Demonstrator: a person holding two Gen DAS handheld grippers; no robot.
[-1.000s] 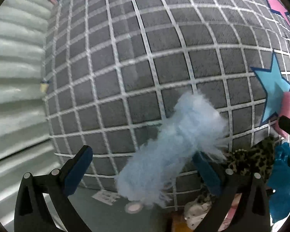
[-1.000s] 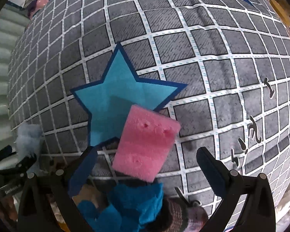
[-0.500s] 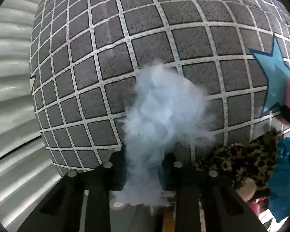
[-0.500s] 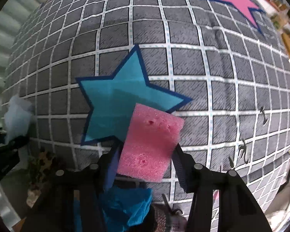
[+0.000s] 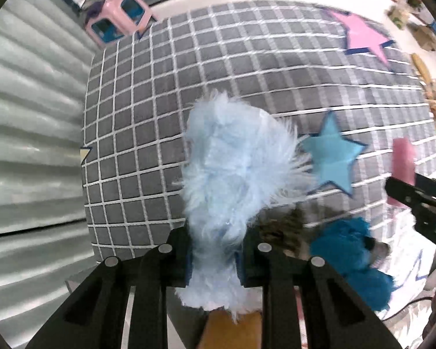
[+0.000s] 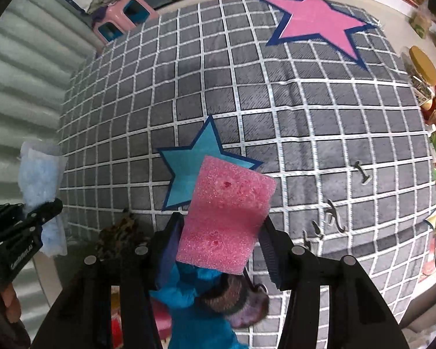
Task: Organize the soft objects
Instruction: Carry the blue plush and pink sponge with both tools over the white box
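Left wrist view: the left gripper is clamped narrow on a fluffy light-blue fur piece, held above the grey grid-patterned rug.

Right wrist view: the right gripper grips a pink rectangular foam sponge above the rug's blue star.

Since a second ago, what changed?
Both tools closed and lifted: left tool took the fluffy light-blue fabric piece, right tool took the pink foam sponge block. The grey grid rug and pile of soft items below stayed put.
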